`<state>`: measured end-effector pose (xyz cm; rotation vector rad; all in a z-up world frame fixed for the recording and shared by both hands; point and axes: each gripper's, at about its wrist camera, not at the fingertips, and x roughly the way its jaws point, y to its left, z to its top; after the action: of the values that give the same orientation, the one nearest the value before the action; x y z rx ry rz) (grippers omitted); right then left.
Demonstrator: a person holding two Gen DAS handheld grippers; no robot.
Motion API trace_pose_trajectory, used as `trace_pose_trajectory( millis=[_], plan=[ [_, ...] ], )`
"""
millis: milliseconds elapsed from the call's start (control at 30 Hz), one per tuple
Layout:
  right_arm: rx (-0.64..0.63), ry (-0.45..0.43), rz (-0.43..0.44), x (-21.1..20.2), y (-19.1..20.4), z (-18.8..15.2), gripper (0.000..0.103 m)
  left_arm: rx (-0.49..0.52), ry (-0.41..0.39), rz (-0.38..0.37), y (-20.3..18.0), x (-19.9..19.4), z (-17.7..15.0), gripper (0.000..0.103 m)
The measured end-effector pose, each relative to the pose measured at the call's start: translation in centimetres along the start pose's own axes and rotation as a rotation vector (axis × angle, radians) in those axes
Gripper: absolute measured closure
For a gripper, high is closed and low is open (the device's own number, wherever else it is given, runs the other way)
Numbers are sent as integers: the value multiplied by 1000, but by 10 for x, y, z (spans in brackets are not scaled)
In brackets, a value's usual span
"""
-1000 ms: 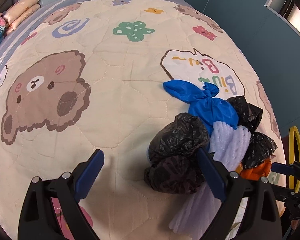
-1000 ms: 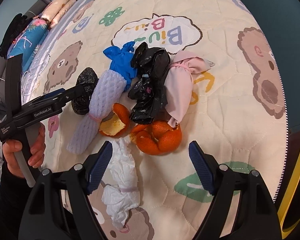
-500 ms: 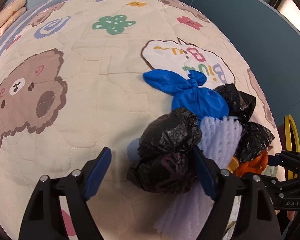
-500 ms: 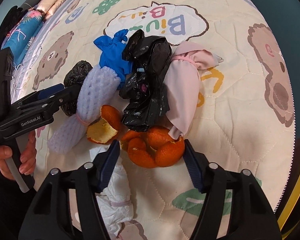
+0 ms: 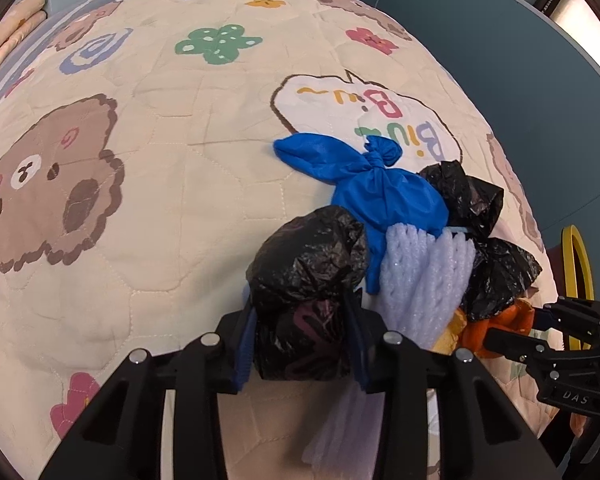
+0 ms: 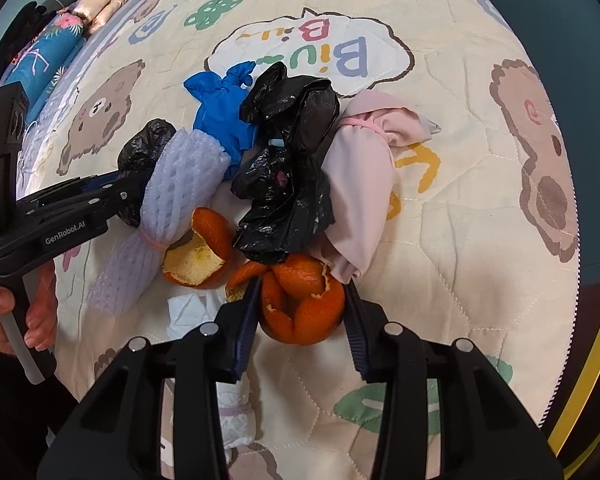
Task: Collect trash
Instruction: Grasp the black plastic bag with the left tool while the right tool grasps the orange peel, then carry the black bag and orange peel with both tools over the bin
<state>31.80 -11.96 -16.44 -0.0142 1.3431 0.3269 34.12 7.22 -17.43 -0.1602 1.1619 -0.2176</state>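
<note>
A pile of trash lies on a cartoon-print quilt (image 5: 140, 200). My left gripper (image 5: 302, 320) is shut on a small black bag (image 5: 308, 280), which also shows in the right wrist view (image 6: 144, 152). My right gripper (image 6: 302, 312) is shut on an orange peel (image 6: 304, 304). Between them lie a white foam net (image 6: 176, 192), a blue bag (image 6: 224, 112), a larger black bag (image 6: 292, 168), a pink bag (image 6: 360, 184), a second orange peel (image 6: 200, 252) and a white tissue wad (image 6: 192, 312).
Folded bedding and pillows (image 6: 60, 40) lie at the bed's far left end. A yellow ring (image 5: 576, 264) stands off the bed's right edge by the blue wall. The person's hand (image 6: 4, 312) holds the left gripper's handle.
Both grippers moved forward into the pile and closed: the left on the small black bag, the right on the orange peel.
</note>
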Motion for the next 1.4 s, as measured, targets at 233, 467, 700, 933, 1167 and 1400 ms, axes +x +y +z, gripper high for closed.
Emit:
trace_pose_trajectory(
  millis=[233, 467, 700, 933, 1167, 1400],
  plan=[
    [-3, -30, 11, -21, -2, -10, 66, -35, -29, 7, 15, -25, -5, 67],
    [-5, -59, 11, -43, -5, -22, 66, -54, -52, 30, 27, -49, -15, 67],
    [11, -77, 11, -58, -12, -34, 66, -75, -55, 37, 30, -60, -22, 67],
    [29, -98, 11, -74, -22, -47, 66, -70, -68, 35, 19, -72, -28, 67],
    [47, -127, 10, -91, -33, -58, 66, -41, -77, 24, -2, -84, -33, 67],
    [68, -152, -1, -107, -46, -70, 66, -17, -69, 4, -26, -88, -34, 67]
  ],
)
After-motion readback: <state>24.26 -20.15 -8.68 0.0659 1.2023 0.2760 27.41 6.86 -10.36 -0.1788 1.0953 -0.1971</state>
